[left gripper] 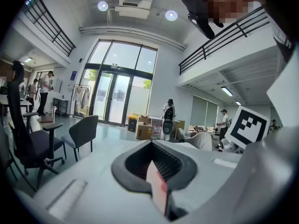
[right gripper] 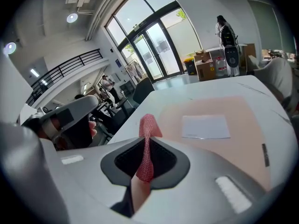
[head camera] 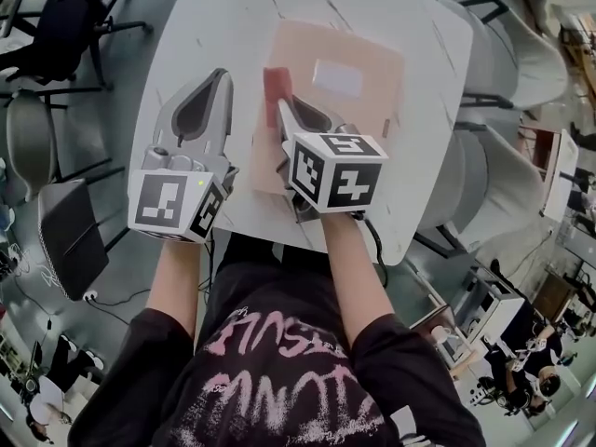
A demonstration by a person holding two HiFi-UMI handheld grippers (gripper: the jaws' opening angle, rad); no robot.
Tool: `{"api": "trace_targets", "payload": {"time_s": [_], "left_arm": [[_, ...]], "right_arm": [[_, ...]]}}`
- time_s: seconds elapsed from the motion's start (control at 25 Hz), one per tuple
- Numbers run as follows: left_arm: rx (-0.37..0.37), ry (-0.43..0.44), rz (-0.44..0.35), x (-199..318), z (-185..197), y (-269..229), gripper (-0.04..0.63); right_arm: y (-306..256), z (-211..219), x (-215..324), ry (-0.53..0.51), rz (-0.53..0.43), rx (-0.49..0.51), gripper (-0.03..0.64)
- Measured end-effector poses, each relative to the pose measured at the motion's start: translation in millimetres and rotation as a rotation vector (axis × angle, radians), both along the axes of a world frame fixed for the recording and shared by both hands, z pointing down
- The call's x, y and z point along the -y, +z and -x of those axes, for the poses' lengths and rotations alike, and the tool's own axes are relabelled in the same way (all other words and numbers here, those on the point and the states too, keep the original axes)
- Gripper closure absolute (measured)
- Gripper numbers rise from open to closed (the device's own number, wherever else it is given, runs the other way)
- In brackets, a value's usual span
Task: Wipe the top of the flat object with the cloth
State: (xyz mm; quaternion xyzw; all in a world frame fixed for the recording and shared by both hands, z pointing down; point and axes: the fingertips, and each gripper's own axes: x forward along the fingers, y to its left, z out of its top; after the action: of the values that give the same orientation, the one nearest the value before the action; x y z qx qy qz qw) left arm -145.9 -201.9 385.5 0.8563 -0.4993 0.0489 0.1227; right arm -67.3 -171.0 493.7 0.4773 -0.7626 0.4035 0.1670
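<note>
a: flat object (head camera: 372, 96) — how's it look?
b: thin, tan-pink sheet, lying flat on the white tabletop (head camera: 209, 26). it has a white rectangular label (head camera: 337, 77) near its middle. the right gripper view shows the same: plain tan face (right gripper: 245, 120), label (right gripper: 205, 126) flush on it.
a: cloth?
b: cloth (head camera: 276, 84) is red-pink w/ a fine mesh weave, a small folded wad. it sits at the sheet's left edge, far from the person.
a: who's got it?
b: right gripper (head camera: 282, 107). its jaws are pinched on the cloth (right gripper: 145, 146), and a fold pokes out past the tips. can't tell if the cloth touches the sheet.
a: left gripper?
b: left gripper (head camera: 220, 77) is over bare tabletop, just beside the sheet's left edge, not on it. in its own view (left gripper: 156, 171) the jaws are together w/ nothing of the task's betw. them. it also shows at left in the right gripper view (right gripper: 70, 120).
</note>
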Motion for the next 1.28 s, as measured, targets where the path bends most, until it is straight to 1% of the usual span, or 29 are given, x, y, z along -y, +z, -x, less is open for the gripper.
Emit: {"api": "trace_targets", "payload": {"time_s": [0.4, 0.84, 1.04, 1.16, 1.28], "left_arm": [[-0.008, 0.063, 0.001, -3, -33, 7, 0.595], [-0.003, 0.139, 0.013, -11, -68, 14, 0.595], [-0.005, 0.155, 0.013, -9, -78, 14, 0.595], [-0.006, 0.163, 0.012, -12, -83, 14, 0.595], [-0.007, 0.162, 0.013, -13, -84, 14, 0.595]], "right_arm": [[8, -52, -7, 0.097, 0.014, -0.041, 0.566], [14, -137, -25, 0.231, 0.032, -0.124, 0.566], [20, -173, -35, 0.293, 0.050, -0.156, 0.566], [20, -185, -40, 0.312, 0.054, -0.164, 0.566], [18, -188, -42, 0.316, 0.045, -0.168, 0.566]]}}
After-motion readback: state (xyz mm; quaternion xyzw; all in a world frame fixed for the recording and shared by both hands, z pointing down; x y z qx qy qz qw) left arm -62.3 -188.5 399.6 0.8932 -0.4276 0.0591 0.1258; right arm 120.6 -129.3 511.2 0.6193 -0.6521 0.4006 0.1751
